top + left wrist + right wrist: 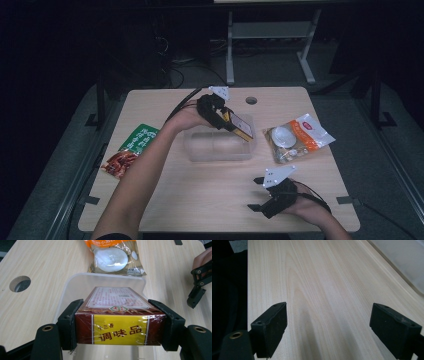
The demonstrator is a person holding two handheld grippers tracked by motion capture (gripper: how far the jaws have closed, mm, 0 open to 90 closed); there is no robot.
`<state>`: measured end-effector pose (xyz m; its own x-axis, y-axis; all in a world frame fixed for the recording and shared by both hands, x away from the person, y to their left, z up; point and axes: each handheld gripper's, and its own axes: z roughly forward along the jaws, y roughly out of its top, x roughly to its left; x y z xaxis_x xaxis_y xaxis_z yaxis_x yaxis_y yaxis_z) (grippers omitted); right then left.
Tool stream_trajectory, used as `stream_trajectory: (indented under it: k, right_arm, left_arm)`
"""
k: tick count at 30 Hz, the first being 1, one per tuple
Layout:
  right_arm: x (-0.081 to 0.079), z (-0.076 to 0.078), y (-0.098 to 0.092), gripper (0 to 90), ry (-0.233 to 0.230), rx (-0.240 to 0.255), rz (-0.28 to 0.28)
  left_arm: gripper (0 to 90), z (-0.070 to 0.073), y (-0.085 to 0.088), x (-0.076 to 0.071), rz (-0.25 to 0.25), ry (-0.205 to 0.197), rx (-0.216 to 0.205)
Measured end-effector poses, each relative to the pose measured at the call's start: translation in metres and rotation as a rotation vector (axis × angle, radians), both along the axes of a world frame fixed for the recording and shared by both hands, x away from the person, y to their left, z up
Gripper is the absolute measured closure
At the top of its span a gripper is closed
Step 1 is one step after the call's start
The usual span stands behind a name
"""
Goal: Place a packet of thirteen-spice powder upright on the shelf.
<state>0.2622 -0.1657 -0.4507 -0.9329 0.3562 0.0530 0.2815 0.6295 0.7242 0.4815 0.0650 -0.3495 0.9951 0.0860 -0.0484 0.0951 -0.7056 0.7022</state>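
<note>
- The left gripper [231, 121] clamps a seasoning box [117, 322] over the clear tub [220, 146].
- The right gripper [260, 194] rests near the tub, jaws wide, empty.

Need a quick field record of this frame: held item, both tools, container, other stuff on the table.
held item: red and yellow box, clamped by its two sides
left tool: shut on the box, held over the clear plastic container
right tool: open, nothing between the jaws, low over the table near the front edge
container: mid-table, looks empty
other packets: orange and clear packet to the right of the container; green and red packet near the left edge
</note>
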Motion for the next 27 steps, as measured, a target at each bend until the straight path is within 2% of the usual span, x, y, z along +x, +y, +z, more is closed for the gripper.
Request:
stream_trajectory:
  k: [7, 21, 27]
  right_arm:
    - [0.0, 0.0, 0.0, 14.0, -0.003, 0.001, 0.003]
    - [0.001, 0.0, -0.001, 14.0, -0.006, 0.0, 0.007]
    - [0.001, -0.001, -0.001, 14.0, -0.012, -0.001, 0.011]
  left_arm:
    - [31.0, -0.001, -0.002, 0.0, 0.001, -0.003, -0.004]
    - [31.1, 0.001, -0.014, 0.001, -0.008, -0.014, -0.04]
    - [31.1, 0.001, -0.021, 0.002, 0.004, -0.006, -0.068]
